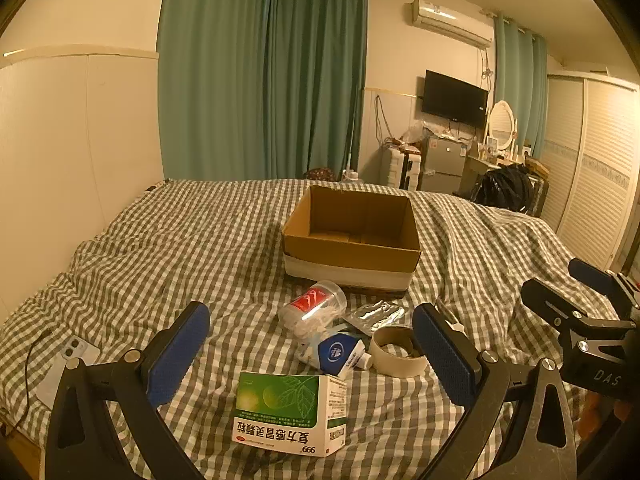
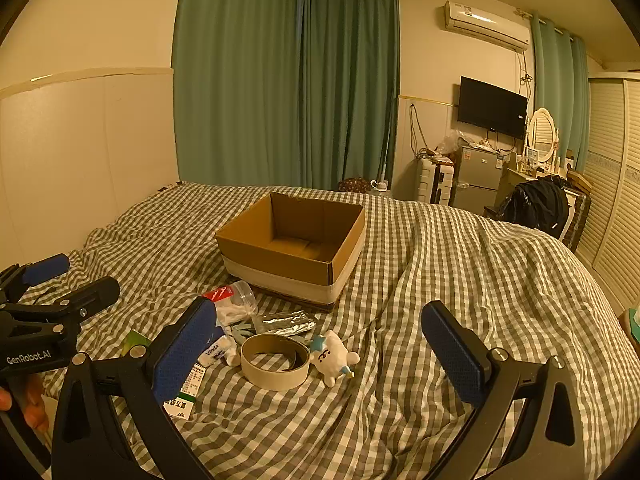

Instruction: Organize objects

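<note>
An open cardboard box (image 1: pixel 348 250) (image 2: pixel 280 260) stands empty on the checked bed. In front of it lies a cluster: a clear jar with a red label (image 1: pixel 314 308) (image 2: pixel 234 300), a foil packet (image 1: pixel 378 314) (image 2: pixel 288 324), a tape roll (image 1: pixel 396 350) (image 2: pixel 276 360), a blue tissue pack (image 1: pixel 340 354) (image 2: pixel 218 352) and a small white plush toy (image 2: pixel 334 354). A green medicine box (image 1: pixel 290 414) (image 2: pixel 188 392) lies nearest. My left gripper (image 1: pixel 312 354) (image 2: pixel 76 276) hovers open over the medicine box. My right gripper (image 2: pixel 320 352) (image 1: pixel 558 278) is open above the plush toy, holding nothing.
A white phone (image 1: pixel 68 364) with a cable lies on the bed (image 1: pixel 160 240) at the left. Green curtains (image 2: pixel 288 80) hang behind. A backpack (image 2: pixel 538 204), a small fridge (image 2: pixel 476 178) and a wardrobe (image 2: pixel 616 200) stand to the right of the bed.
</note>
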Demonstrator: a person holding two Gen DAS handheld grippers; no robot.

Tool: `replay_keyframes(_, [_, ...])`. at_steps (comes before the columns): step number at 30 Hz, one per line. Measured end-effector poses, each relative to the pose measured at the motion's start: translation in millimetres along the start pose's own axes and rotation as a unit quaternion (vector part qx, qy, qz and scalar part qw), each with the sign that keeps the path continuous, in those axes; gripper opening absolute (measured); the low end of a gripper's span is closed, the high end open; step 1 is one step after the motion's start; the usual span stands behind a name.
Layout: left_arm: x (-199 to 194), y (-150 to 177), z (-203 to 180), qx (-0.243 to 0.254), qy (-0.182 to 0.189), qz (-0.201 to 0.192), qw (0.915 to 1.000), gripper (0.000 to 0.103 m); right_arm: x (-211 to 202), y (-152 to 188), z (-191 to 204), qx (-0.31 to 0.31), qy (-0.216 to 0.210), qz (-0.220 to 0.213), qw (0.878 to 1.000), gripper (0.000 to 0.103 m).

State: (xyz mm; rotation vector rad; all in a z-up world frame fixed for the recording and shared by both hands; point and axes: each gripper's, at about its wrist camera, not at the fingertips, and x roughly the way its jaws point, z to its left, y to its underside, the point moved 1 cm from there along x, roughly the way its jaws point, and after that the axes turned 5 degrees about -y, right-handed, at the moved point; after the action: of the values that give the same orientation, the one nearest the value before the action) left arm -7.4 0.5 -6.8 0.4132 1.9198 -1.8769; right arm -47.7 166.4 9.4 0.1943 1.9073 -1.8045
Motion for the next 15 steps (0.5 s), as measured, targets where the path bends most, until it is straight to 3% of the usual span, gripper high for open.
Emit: replay_keyframes(15, [0.2,2.5,-2.6,0.007,-0.007,0.007,0.9999,0.103,-2.4,-0.2,1.2,-0.003,-0.001,-0.001,1.0,0.103])
